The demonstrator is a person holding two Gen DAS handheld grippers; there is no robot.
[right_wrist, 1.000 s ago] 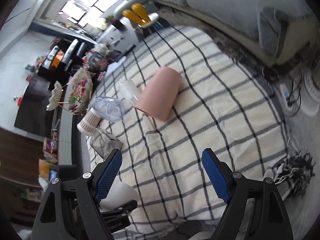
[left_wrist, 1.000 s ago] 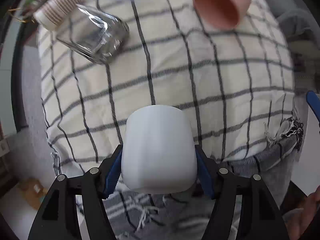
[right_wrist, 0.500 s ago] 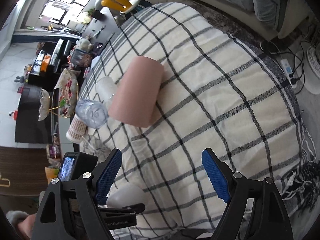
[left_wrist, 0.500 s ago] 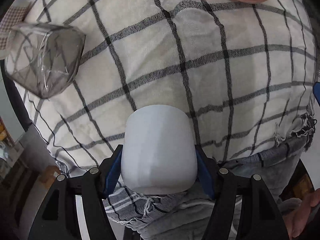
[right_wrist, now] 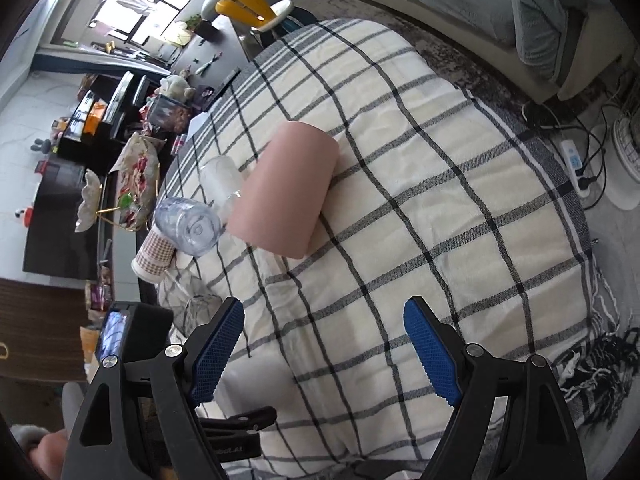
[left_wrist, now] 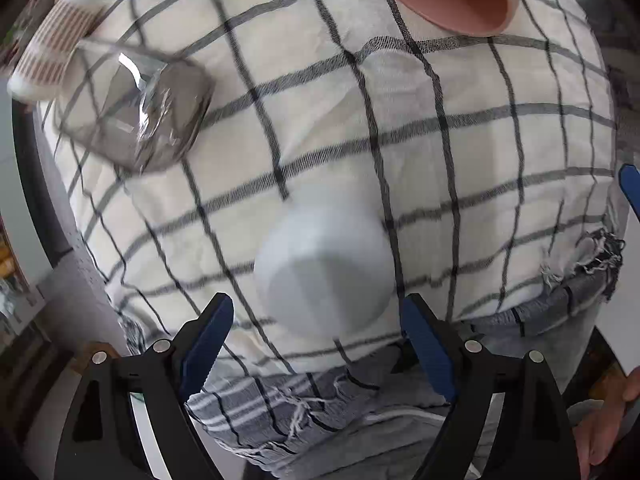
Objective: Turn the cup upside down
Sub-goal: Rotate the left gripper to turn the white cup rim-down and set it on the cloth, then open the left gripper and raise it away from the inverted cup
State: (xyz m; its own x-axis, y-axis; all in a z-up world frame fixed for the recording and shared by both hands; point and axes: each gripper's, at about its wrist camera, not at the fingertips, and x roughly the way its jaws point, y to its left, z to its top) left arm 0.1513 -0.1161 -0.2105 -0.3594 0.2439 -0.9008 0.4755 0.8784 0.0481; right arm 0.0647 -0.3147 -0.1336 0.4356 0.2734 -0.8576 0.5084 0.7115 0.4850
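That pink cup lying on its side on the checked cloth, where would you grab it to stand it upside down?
Probably across its smooth side wall, near the middle. The pink cup lies on its side on the checked cloth, so I would bring the open right gripper down from above, one finger on each side of the round body.

Matt white plastic cup point(left_wrist: 324, 268) on soft woven cloth point(left_wrist: 460, 152); clear glass jar point(left_wrist: 144, 120).

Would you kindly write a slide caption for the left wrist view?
Open left gripper above a white cup resting base-up on the checked cloth, not gripped.
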